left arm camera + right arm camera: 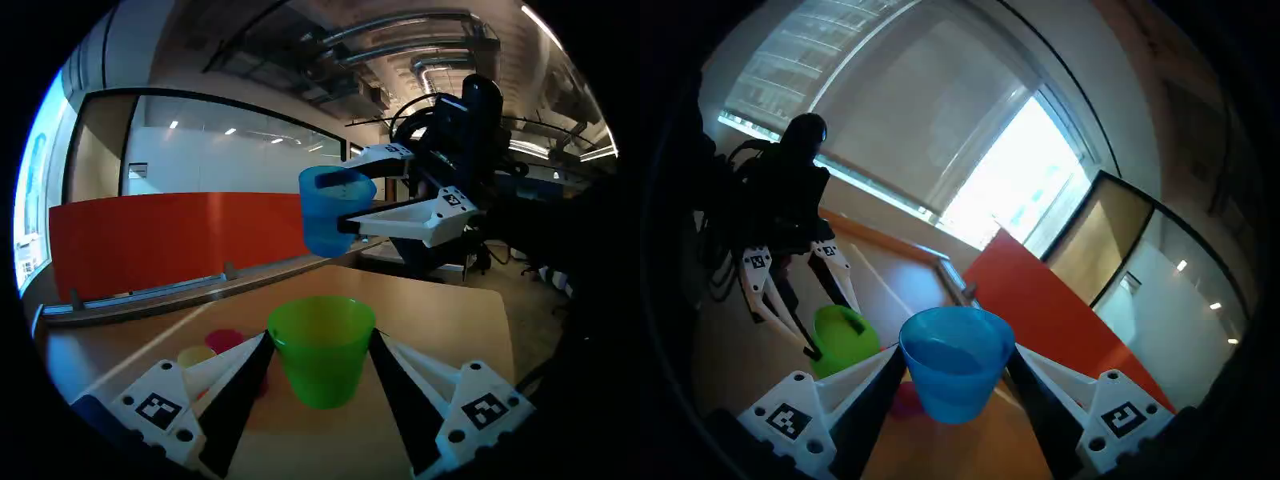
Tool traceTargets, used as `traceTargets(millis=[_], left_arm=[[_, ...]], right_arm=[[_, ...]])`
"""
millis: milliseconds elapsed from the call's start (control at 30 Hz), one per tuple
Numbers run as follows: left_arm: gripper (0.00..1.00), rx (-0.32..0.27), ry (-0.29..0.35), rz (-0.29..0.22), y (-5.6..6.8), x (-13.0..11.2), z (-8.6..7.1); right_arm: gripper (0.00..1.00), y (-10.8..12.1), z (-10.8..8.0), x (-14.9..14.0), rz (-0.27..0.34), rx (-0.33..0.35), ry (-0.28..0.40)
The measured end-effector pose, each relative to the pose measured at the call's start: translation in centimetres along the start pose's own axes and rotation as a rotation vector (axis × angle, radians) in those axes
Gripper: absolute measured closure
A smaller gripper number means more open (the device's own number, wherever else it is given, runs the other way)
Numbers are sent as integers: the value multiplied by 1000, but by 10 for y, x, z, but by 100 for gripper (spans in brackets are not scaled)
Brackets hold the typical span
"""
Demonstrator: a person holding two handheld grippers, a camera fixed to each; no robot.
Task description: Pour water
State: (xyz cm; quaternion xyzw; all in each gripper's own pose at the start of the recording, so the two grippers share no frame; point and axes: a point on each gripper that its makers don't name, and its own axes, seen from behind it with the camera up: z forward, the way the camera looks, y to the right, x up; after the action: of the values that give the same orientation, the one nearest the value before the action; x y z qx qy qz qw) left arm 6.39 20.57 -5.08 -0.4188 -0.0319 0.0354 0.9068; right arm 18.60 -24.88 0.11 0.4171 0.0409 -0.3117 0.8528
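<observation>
A green cup [322, 350] stands upright between my left gripper's [321, 348] fingers, which press on both its sides just above the wooden table [456, 312]. In the left gripper view a blue cup [332, 210] hangs higher up and farther off, gripped by the right gripper [344, 204]. In the right gripper view my right gripper [956, 364] is shut on that blue cup [954, 372], with water inside it. Lower left in that view, the left gripper [836, 332] clasps the green cup [842, 339].
A yellow cup [194, 356] and a pink cup [226, 340] sit on the table by the left finger. An orange partition [176, 236] runs along the table's far edge. A pink cup [904, 400] also peeks out under the blue one.
</observation>
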Motion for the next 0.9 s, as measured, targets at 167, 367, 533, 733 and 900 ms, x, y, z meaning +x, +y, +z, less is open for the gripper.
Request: traceTargets(millis=[167,367,533,733,900], left_arm=[[15,-6,3,3,2,0,1],[15,-7,4,12,3,-1,2],[15,-9,6,14,4,-1,3],[15,-11,6,15,5,-3,5],[15,-13,9,13,6,-4,6]], right_arm=[[10,2,3,5,-25,-2,3],[10,2,5,9,-61,2,2],[10,2,8,12,-84,8,-2],[10,2,11,16,-117,13,-3],[10,1,13,19,-144,19,-2]])
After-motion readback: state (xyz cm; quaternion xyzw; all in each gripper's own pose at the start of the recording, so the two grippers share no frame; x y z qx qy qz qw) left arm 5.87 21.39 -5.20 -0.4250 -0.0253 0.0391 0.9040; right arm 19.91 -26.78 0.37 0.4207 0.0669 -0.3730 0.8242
